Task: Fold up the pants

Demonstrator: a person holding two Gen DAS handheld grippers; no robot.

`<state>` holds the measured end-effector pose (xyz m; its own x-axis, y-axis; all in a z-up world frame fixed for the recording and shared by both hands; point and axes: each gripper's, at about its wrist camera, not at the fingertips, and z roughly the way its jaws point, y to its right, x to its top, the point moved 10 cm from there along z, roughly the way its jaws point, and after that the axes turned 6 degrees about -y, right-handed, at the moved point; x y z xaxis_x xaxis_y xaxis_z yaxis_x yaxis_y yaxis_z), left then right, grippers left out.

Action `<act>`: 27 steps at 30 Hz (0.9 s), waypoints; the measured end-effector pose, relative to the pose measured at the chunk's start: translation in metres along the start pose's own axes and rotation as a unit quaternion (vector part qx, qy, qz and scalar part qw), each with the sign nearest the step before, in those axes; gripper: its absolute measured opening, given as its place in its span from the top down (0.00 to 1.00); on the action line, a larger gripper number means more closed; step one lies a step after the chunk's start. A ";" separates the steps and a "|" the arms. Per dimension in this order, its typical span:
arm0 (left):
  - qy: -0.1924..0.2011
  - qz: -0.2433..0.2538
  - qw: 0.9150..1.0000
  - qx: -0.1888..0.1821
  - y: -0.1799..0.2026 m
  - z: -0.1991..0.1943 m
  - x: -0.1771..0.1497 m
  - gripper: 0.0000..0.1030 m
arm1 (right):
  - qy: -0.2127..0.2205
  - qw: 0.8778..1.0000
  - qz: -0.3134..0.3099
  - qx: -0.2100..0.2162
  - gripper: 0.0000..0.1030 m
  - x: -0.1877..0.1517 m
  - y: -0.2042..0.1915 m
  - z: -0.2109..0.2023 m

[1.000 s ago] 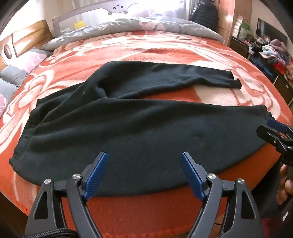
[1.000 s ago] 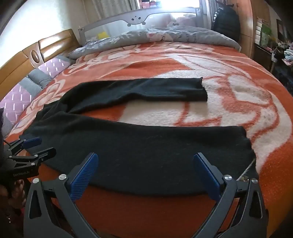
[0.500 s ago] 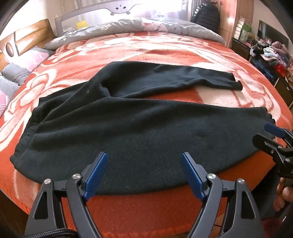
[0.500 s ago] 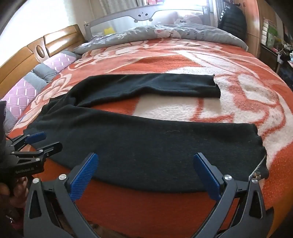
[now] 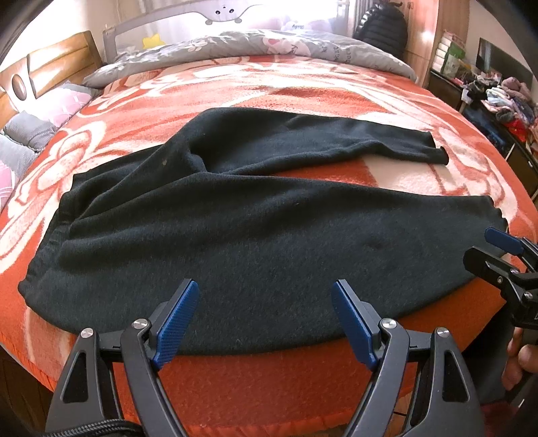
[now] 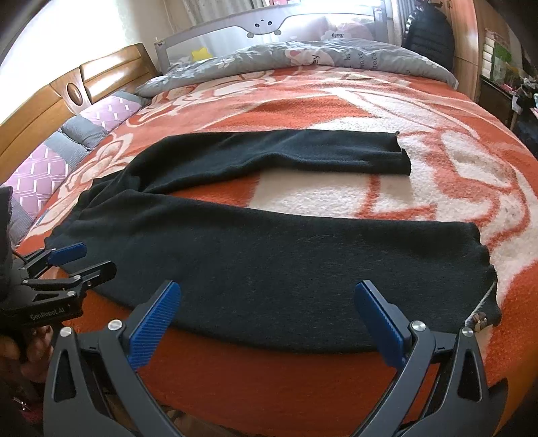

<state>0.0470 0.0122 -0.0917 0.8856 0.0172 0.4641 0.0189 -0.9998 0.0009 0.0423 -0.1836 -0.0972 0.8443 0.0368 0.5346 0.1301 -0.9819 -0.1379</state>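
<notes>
The pants [image 5: 262, 235], black and spread flat, are laid across the blanket [image 5: 302, 87] of the bed, directly ahead of both grippers. The left gripper [image 5: 265, 322] is held released, its blue pads [image 5: 175, 322] wide apart and nothing between them, just short of the near edge of the pants; the waistband is seen ahead and to its left, while the two legs are stretched away to its right, the farther leg angled off and separated from the nearer one by a wedge of bare blanket. The right gripper [image 6: 269, 322] is likewise held released and empty, poised just before the near edge of the nearer leg, whose cuff [image 6: 484, 269] lies ahead and to its right, where a small tag is seen at the hem. Each gripper is caught at the edge of the other's view, near the pants' edge but not touching it. A grey quilt [image 6: 302, 57] is bunched well beyond the pants, against a grey rail [image 6: 269, 25], and a wooden headboard [image 6: 67, 97] with pillows [image 6: 43, 168] is seen far to the left.
</notes>
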 end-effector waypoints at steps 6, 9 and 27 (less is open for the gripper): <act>-0.002 -0.001 1.000 0.001 0.001 0.002 0.000 0.20 | 0.000 1.000 0.001 0.001 0.00 0.001 -0.001 0.001; -0.003 -0.001 1.000 0.001 0.002 0.002 0.000 0.20 | 0.001 1.000 0.001 0.002 0.00 0.001 -0.001 0.001; -0.007 -0.001 1.000 0.004 0.002 0.004 0.000 0.20 | -0.002 1.000 -0.003 0.010 0.00 0.003 -0.007 0.001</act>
<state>0.0492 0.0099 -0.0953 0.8917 0.0195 0.4522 0.0245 -0.9997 -0.0052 0.0442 -0.1769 -0.0953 0.8453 0.0434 0.5325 0.1452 -0.9778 -0.1508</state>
